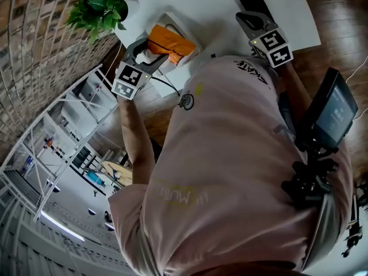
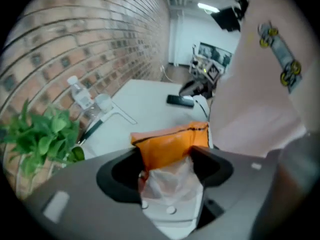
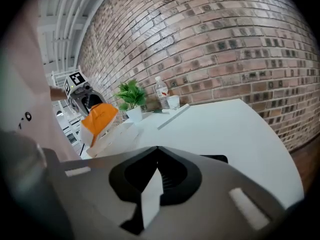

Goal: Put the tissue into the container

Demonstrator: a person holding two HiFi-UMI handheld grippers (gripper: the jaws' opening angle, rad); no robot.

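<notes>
The left gripper [image 2: 167, 160] grasps the orange tissue pack [image 2: 171, 143], its jaws pressing on either side of the pack and its clear wrapping. The pack sits in the mouth of the white container [image 1: 176, 18], just ahead of those jaws. The right gripper [image 3: 157, 153] is clenched shut, well apart to the right over the white table [image 3: 227, 129].

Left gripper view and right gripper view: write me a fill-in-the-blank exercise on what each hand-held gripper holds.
The left hand-held gripper grips a soft plastic pack coloured ___.
The right hand-held gripper has jaws ___ on a thin white sheet.
The leafy green potted plant stands on the white table beside a ___ wall.
Missing words: orange; shut; brick.
</notes>
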